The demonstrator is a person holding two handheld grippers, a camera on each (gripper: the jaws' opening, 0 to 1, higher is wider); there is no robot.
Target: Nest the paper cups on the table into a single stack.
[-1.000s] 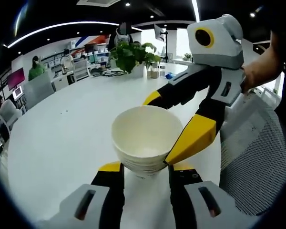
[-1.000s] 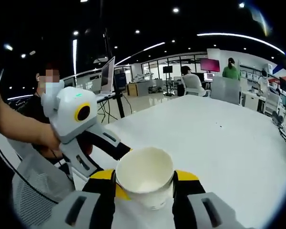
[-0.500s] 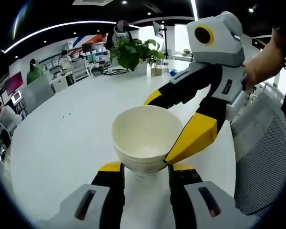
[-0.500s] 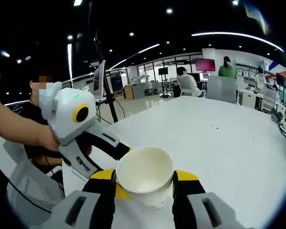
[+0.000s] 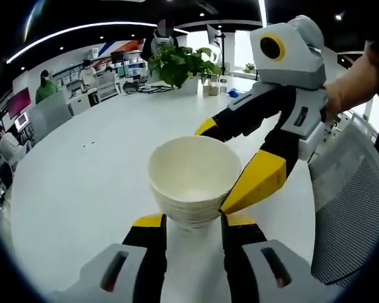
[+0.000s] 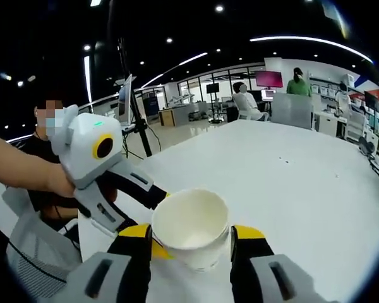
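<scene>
A nested stack of white paper cups point(image 5: 189, 180) stands mouth-up over the white table point(image 5: 82, 183), with several rims ribbing its lower part. My left gripper point(image 5: 192, 221) is shut on the stack's base, one yellow-tipped jaw on each side. My right gripper point(image 5: 230, 158) reaches in from the right and clamps the cup higher up. In the right gripper view the same cup stack point(image 6: 191, 224) sits between the jaws of my right gripper point(image 6: 191, 237), which is shut on it. My left gripper point(image 6: 155, 221) comes in from the left against the cup's far side.
A potted plant point(image 5: 180, 63) and small items stand at the table's far end. A grey mesh chair point(image 5: 344, 208) is at the table's edge on the right. A person's forearm point(image 6: 19, 170) holds the left gripper. Several people sit or stand in the office behind.
Both views have shifted slightly with the hands. The cup stack stays clamped between both grippers, in the same relation to them.
</scene>
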